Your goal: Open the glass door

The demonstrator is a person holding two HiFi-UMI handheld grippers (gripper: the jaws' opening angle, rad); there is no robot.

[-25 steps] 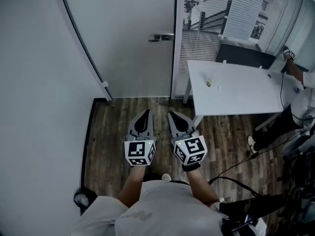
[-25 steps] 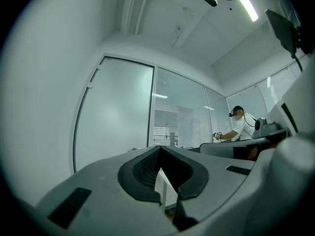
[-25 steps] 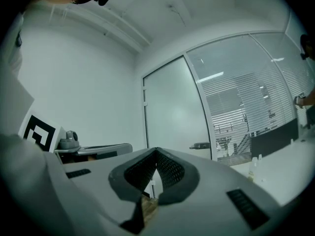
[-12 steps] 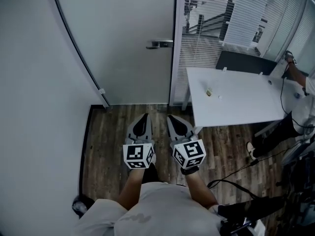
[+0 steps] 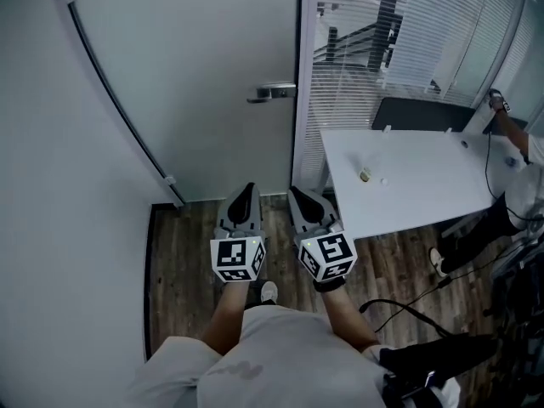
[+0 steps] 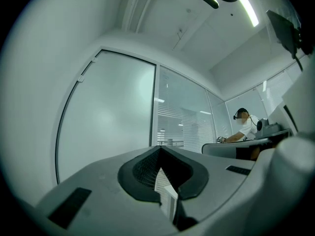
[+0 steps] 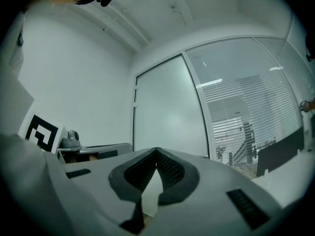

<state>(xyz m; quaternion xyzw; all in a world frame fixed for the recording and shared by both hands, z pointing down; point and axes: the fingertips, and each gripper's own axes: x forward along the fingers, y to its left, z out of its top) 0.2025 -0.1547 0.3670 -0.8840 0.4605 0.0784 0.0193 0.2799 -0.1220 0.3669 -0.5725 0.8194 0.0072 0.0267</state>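
Note:
The frosted glass door (image 5: pixel 204 75) stands closed ahead, its metal lever handle (image 5: pixel 272 93) at the door's right edge, beside the frame. My left gripper (image 5: pixel 246 194) and right gripper (image 5: pixel 299 195) are held side by side over the wood floor, pointing at the door and short of it. Both are shut with nothing between the fingers. In the left gripper view the left gripper (image 6: pixel 159 148) faces the door pane (image 6: pixel 108 117). In the right gripper view the right gripper (image 7: pixel 156 150) faces the same door (image 7: pixel 170 112). Neither gripper touches the handle.
A white table (image 5: pixel 416 189) with a small object (image 5: pixel 365 175) stands right of the door, a black chair (image 5: pixel 421 113) behind it. A seated person (image 5: pixel 518 164) is at the far right. A cable (image 5: pixel 408 308) lies on the floor. A blinds-covered glass partition (image 5: pixel 382 49) adjoins the door; a white wall (image 5: pixel 59 185) is left.
Both grippers have moved forward toward the door together, still shut. The door and its handle sit lower in the head view, and the dark round object at lower left has left the frame.

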